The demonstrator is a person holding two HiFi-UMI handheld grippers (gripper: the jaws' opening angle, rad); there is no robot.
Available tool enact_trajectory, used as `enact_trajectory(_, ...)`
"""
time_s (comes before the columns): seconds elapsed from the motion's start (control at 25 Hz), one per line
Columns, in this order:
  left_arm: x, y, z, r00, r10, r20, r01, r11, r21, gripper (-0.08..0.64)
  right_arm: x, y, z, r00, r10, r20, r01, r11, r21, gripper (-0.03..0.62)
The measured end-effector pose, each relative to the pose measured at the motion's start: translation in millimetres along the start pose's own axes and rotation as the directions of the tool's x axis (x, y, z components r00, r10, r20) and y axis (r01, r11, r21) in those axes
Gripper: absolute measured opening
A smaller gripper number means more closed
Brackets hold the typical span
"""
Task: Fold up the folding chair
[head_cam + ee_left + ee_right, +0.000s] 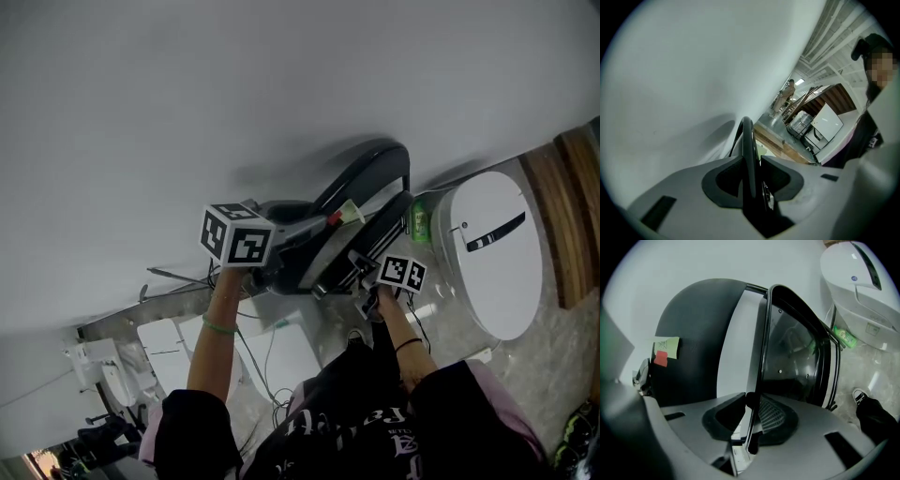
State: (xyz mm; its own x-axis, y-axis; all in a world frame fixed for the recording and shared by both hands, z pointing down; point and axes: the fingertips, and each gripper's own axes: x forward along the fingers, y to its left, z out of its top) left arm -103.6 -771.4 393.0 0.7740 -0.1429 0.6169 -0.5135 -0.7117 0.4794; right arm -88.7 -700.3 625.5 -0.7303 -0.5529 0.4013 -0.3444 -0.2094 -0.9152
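Note:
The black folding chair (366, 202) is folded flat and hangs in the air close to a white wall, held between both grippers. My left gripper (286, 264) is shut on a black tube of the chair's frame (747, 140), which runs out from between the pads (780, 176). My right gripper (364, 281) is shut on a thin black frame rail (764, 348) at the chair's other side. In the right gripper view the rounded backrest (693, 329) carries a yellow and red tag (664, 350), and the seat's underside (797, 357) lies beside it.
The white wall (187, 112) fills the space just beyond the chair. A white rounded appliance (492, 248) stands to the right, with a green bottle (419, 223) beside it. White boxes and cables (262, 356) lie on the floor near the holder's legs. A person (787, 91) stands far off.

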Motion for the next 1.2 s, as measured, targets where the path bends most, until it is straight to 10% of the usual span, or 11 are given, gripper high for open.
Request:
enact_trajectory(0.88, -8.1, 35.8, -18.1, 0.978, 0.194, -0.073, -0.186, 0.977, 0.105, 0.120, 28.1, -5.0, -13.7, 0.991, 0.034, -0.126, -0.043, 0.997, -0.068, 0.078)
enact_trajectory(1.2, -8.1, 40.4, -18.8, 0.974, 0.218, -0.063, -0.212, 0.973, 0.096, 0.131, 29.4, -6.9, -19.5, 0.977, -0.065, -0.201, 0.031, 0.985, -0.168, 0.103)
